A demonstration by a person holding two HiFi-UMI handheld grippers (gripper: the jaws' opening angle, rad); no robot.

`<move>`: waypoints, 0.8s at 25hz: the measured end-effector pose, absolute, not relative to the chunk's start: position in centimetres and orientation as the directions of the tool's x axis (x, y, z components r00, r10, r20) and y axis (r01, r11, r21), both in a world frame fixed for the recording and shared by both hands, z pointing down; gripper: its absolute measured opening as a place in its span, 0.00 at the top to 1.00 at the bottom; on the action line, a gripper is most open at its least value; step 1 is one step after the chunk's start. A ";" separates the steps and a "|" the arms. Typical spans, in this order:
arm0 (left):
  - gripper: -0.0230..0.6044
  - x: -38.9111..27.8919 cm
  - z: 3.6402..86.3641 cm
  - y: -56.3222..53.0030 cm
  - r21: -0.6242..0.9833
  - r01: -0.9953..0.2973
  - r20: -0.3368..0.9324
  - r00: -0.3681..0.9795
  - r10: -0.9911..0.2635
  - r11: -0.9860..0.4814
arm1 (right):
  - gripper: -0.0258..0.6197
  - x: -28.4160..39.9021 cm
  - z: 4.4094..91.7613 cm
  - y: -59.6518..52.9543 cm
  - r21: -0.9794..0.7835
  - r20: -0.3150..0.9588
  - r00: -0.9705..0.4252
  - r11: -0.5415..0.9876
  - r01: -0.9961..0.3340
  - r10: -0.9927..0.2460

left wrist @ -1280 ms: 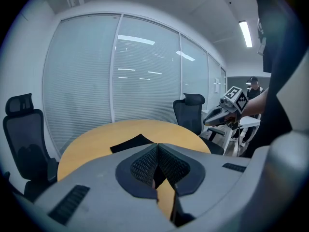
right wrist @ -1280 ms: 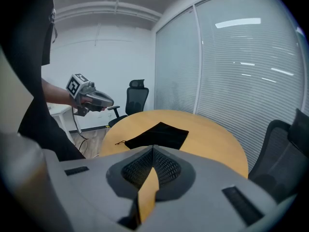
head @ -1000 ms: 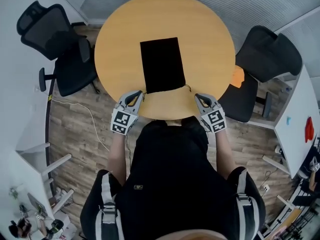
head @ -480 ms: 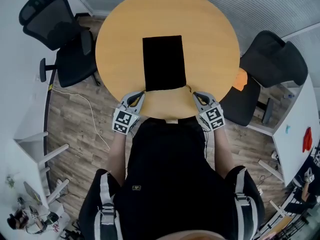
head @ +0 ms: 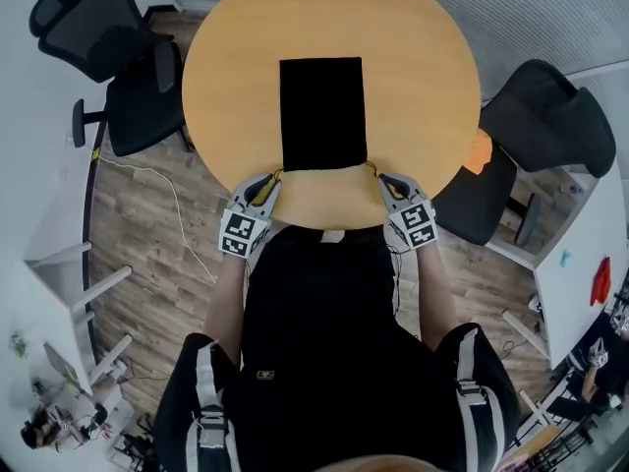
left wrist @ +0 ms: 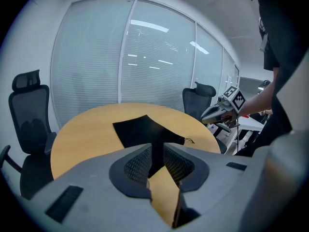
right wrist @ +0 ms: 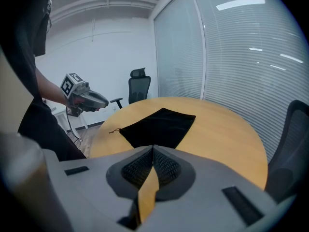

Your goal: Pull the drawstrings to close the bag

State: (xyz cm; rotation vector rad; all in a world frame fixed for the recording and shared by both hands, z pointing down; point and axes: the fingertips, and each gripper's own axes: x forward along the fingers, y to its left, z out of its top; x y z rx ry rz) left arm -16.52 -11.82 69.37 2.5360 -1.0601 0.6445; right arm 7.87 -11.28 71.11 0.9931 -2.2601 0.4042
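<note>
A round wooden table (head: 423,57) is seen from above, flanked by a black office chair (head: 108,47) on the left and another (head: 550,131) on the right. The person's dark-clad torso (head: 324,342) is pressed close to the near rim. Both forearms are stretched forward and slightly inward, so that the two grippers are angled toward each other and tipped downward over the near edge of the table.

The black bag (head: 321,111) is laid flat in the middle of the table, its mouth turned toward the person. The left gripper (head: 270,180) is held just beside the bag's near left corner, where a drawstring (head: 279,173) is seen. The right gripper (head: 383,179) is held just beside the near right corner, by the other drawstring (head: 371,168).

In the left gripper view the jaws are seen parted by a narrow gap. They have just been opening, and only the table and the bag beyond are seen through the gap, with nothing pressed between the pads. In the right gripper view the jaw tips are brought together, and nothing is seen caught between them.

Compared with a second ago, both grippers have been lowered nearer to the tabletop, and the left jaws, then closed, are now apart. The bag is left unmoved and flat.
</note>
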 end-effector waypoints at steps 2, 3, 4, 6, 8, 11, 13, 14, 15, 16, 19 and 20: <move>0.82 -16.6 70.8 -11.6 0.133 -0.730 0.543 0.620 -0.566 -0.671 | 0.87 8.0 72.1 -11.2 -0.021 0.672 -0.509 0.674 -0.739 -0.538; 0.82 -16.7 71.5 -11.5 0.139 -0.731 0.556 0.616 -0.558 -0.668 | 0.87 8.0 72.5 -11.2 -0.016 0.679 -0.504 0.676 -0.736 -0.534; 0.82 -16.9 72.1 -11.3 0.142 -0.732 0.569 0.611 -0.551 -0.666 | 0.87 8.0 73.0 -11.2 -0.009 0.686 -0.499 0.680 -0.734 -0.529; 0.80 -17.2 73.4 -11.1 0.141 -0.734 0.594 0.600 -0.536 -0.665 | 0.87 8.2 74.1 -11.1 0.017 0.705 -0.479 0.688 -0.725 -0.523; 0.76 -17.5 75.0 -10.9 0.136 -0.734 0.627 0.584 -0.516 -0.665 | 0.87 8.6 75.5 -11.1 0.048 0.727 -0.452 0.694 -0.718 -0.518; 0.74 -18.1 77.3 -10.2 0.136 -0.743 0.669 0.557 -0.493 -0.655 | 0.82 8.8 77.4 -10.8 0.048 0.750 -0.435 0.696 -0.716 -0.499; 0.73 -18.4 78.3 -10.0 0.136 -0.754 0.680 0.542 -0.493 -0.642 | 0.77 8.7 78.7 -10.8 0.041 0.761 -0.434 0.703 -0.710 -0.482; 0.73 -18.4 78.7 -10.0 0.136 -0.756 0.687 0.538 -0.489 -0.641 | 0.77 8.7 79.2 -10.9 0.043 0.765 -0.430 0.705 -0.708 -0.479; 0.73 -18.3 79.2 -10.0 0.132 -0.754 0.694 0.534 -0.483 -0.644 | 0.77 8.7 79.6 -11.0 0.047 0.771 -0.422 0.703 -0.710 -0.477; 0.72 -18.2 79.7 -10.0 0.125 -0.749 0.702 0.530 -0.476 -0.651 | 0.77 8.8 79.9 -11.2 0.052 0.777 -0.410 0.699 -0.713 -0.477; 0.72 -18.1 80.8 -10.2 0.104 -0.737 0.719 0.519 -0.461 -0.667 | 0.76 8.9 81.0 -11.5 0.088 0.792 -0.369 0.690 -0.718 -0.486; 0.72 -18.2 81.1 -10.3 0.091 -0.737 0.724 0.511 -0.463 -0.670 | 0.76 8.9 81.2 -11.7 0.109 0.793 -0.354 0.687 -0.718 -0.496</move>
